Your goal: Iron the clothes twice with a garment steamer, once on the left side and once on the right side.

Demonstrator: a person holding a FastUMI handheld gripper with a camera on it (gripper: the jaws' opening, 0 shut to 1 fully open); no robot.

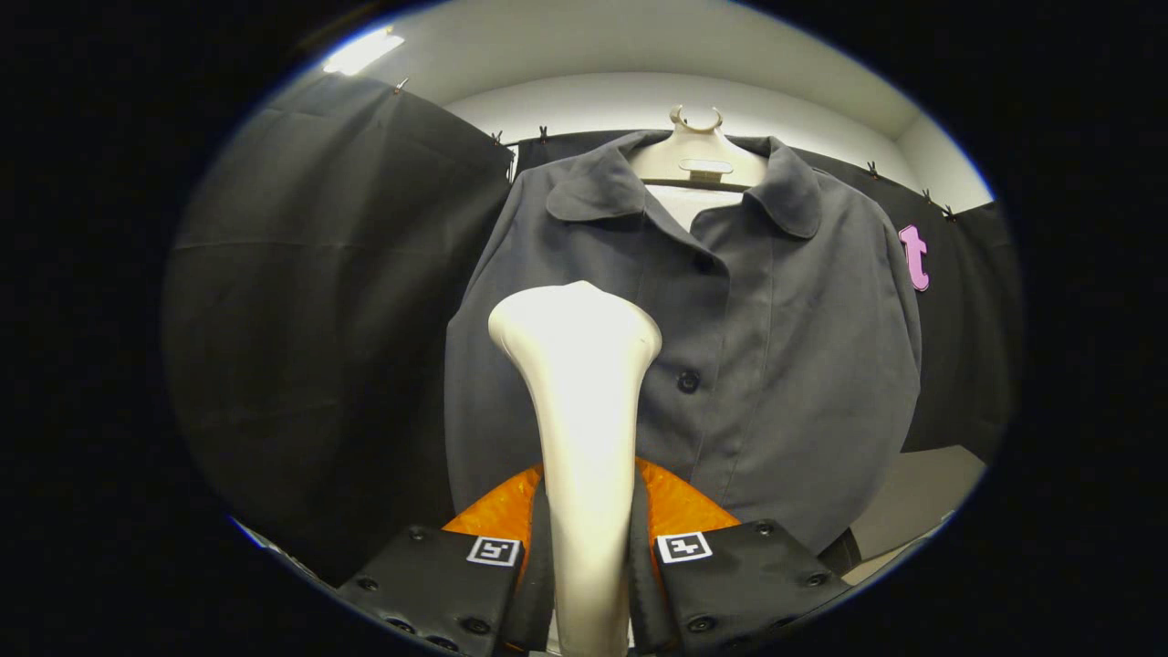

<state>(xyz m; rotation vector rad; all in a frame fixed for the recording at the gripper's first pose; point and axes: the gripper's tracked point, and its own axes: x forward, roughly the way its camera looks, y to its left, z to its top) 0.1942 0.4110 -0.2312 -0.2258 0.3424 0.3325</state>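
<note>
So right up close you've got the gripper [589, 547] with both fingers [538, 557] squeezed in tight against the handle of the garment steamer [584, 429], one on each side, so it's clamped on it and held upright. Each finger block has a little square black-and-white marker [494, 550] stuck on top of it. There's some orange stuff [680, 506] peeking out behind the fingers on both sides of the handle, can't really tell what it is.

The steamer itself is a pale cream thing, narrow where it's gripped and flaring out into a wide rounded head at the top. The head sits in front of the jacket [776, 365], over its panel on the viewer's left, just beside the button line. Whether the head is actually touching the fabric or just hovering near it I honestly can't tell from here.

The jacket is a dark grey buttoned one with a rounded collar, a couple of dark buttons [688, 382] visible down the middle, and it's hanging on a light-coloured hanger [698, 151] with the hook up top.

Behind all that is black cloth [319, 301] draped along the back and side, clipped up along its top edge, then a white wall above it and a bright ceiling light [362, 51] off in the corner
</note>
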